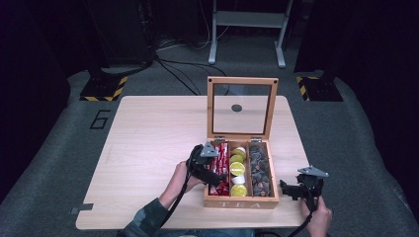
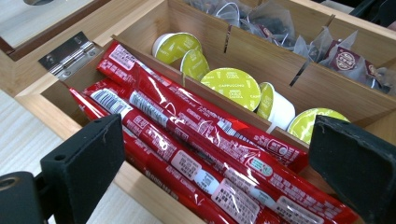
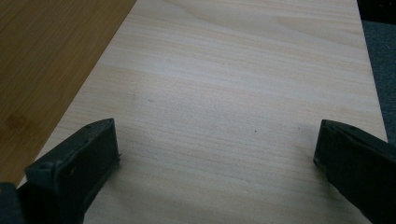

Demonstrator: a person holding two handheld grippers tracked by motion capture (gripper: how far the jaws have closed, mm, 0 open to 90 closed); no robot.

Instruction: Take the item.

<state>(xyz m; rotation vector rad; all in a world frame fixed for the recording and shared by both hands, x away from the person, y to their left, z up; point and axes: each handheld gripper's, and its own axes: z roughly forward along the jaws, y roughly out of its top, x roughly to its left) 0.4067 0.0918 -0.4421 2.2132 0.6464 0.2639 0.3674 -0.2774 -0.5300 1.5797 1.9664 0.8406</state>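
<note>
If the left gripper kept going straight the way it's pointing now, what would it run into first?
Most likely the red stick packets in the tea box's left compartment. The left gripper is open and its jaws straddle them, aimed down into that compartment. How much gap remains is hard to judge.

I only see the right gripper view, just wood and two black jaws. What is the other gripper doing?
Observer: The left gripper hangs open over red stick packets in a wooden tea box.
Operator: What else is in the box?
Observer: Green-lidded capsules fill the middle compartment, tea bags the far one.
Operator: Is the lid on?
Observer: No, the glass-paned lid stands open, upright behind the box.
</note>
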